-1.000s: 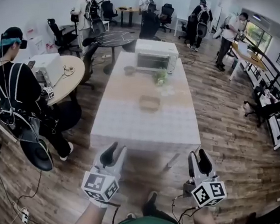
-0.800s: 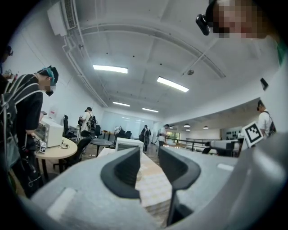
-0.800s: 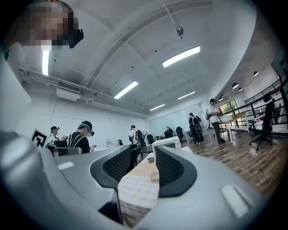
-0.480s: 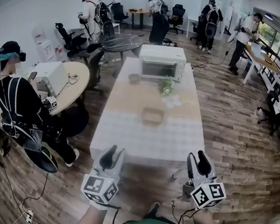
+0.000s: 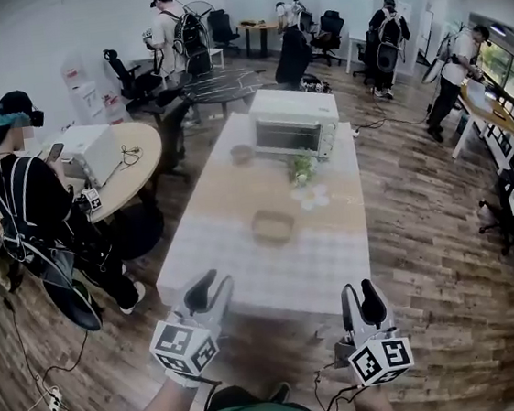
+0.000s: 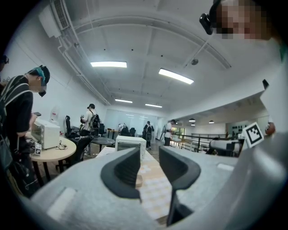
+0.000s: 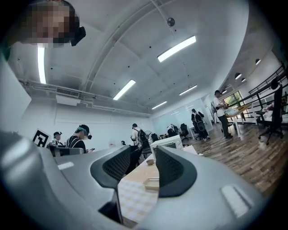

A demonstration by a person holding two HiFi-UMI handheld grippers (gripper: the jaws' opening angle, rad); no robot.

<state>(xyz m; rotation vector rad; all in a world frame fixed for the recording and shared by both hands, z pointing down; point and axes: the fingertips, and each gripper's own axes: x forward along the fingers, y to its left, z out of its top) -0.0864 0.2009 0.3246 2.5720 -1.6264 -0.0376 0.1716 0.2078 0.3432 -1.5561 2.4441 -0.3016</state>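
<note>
Head view: table point(image 5: 245, 261) ahead, untouched | gripper views: left gripper point(image 6: 148, 156), right gripper point(image 7: 142, 155) parted, empty

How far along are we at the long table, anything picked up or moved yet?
Done: nothing that shows; the tray lies in the middle of the table and the bowl sits near the oven, whose door looks shut. In hand: nothing; the left gripper and right gripper are both open and empty, short of the table's near edge. Left: seemingly everything, from reaching the table to the first grasp.
</note>
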